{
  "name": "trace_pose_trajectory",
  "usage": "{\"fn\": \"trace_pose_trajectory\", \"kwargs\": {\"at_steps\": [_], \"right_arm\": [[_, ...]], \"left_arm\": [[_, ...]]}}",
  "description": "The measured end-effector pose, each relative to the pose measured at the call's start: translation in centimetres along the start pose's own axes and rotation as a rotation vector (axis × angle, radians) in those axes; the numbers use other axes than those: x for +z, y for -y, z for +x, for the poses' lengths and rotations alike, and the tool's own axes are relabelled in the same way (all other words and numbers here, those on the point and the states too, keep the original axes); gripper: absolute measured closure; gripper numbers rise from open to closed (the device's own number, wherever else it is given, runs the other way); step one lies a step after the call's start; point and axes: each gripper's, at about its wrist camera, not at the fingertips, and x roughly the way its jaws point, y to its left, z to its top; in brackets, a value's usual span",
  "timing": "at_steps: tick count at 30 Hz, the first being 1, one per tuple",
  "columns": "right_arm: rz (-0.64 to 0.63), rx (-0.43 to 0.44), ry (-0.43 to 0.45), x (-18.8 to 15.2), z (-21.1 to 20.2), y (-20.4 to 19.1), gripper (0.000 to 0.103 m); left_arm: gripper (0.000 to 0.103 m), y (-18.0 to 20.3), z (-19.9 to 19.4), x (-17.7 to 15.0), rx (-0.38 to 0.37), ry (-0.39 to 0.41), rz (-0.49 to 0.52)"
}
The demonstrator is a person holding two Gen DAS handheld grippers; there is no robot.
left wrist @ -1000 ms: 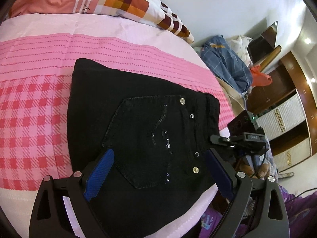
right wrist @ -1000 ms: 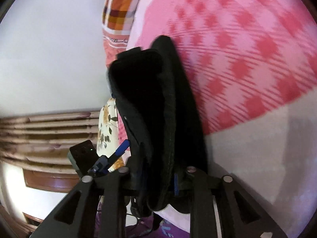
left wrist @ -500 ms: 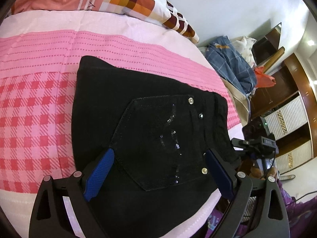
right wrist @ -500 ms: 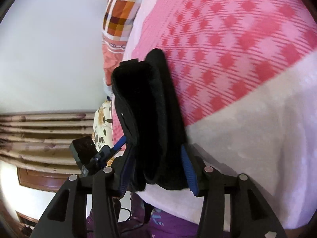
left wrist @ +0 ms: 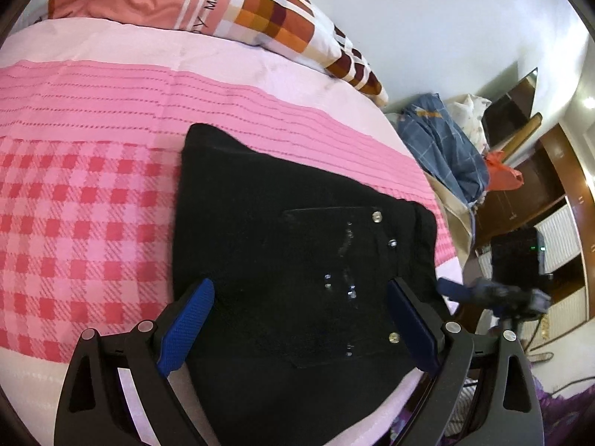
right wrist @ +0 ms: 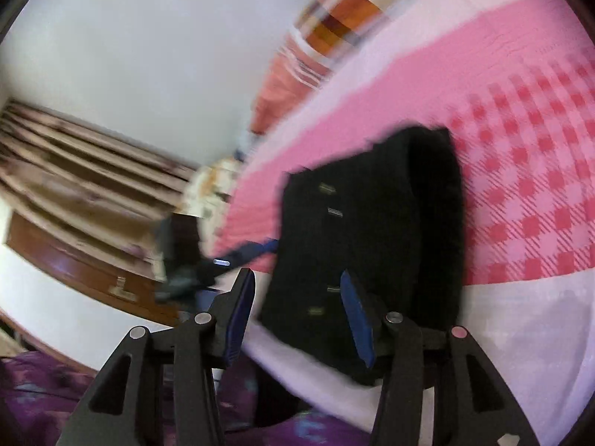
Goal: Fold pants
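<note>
Two handheld grippers, built alike. Left gripper: matte black angular frame with triangular cut-outs, round silver screws at the pivots, two fingers faced with textured royal-blue pads. Right gripper: same black frame and blue pads, silver screws plus one pinkish screw at the outer right pivot. Seen across in the left view: black box-shaped camera housing carrying a small green light.
</note>
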Motion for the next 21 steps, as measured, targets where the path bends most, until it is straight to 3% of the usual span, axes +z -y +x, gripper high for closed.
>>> {"fn": "trace_pose_trajectory", "kwargs": {"at_steps": [3,4,5,7,9,11,15,17,21], "right_arm": [[0.031,-0.039,0.000,-0.3,0.6,2.5,0.081],[0.037,-0.053,0.004,-0.4,0.7,3.2,0.097],[0.050,-0.072,0.002,-0.4,1.0,4.0,0.103],[0.122,0.000,0.000,-0.2,1.0,5.3,0.103],[0.145,0.000,-0.003,0.0,0.5,5.1,0.103],[0.082,-0.041,0.033,0.3,-0.4,3.2,0.090],[-0.034,-0.039,0.121,2.2,-2.0,-1.4,0.081],[-0.102,-0.077,0.121,3.4,-1.4,-3.3,0.065],[-0.104,-0.102,0.069,4.9,1.5,-3.4,0.059]], "left_arm": [[0.010,0.5,0.5,-0.5,0.044,0.001,0.069],[0.010,0.7,0.7,-0.6,0.056,0.000,0.090],[0.010,0.9,1.0,-0.7,0.070,-0.004,0.110],[0.010,1.1,1.4,-1.0,0.087,-0.006,0.141],[0.010,1.3,1.3,-1.2,0.093,-0.003,0.160],[0.010,1.2,1.0,-1.0,0.084,-0.002,0.155],[0.010,0.3,-0.1,-0.2,0.045,0.017,0.105],[0.010,-0.1,-0.3,0.6,0.023,0.020,0.084],[0.010,-1.1,-0.3,2.2,-0.017,0.010,0.046]]}}
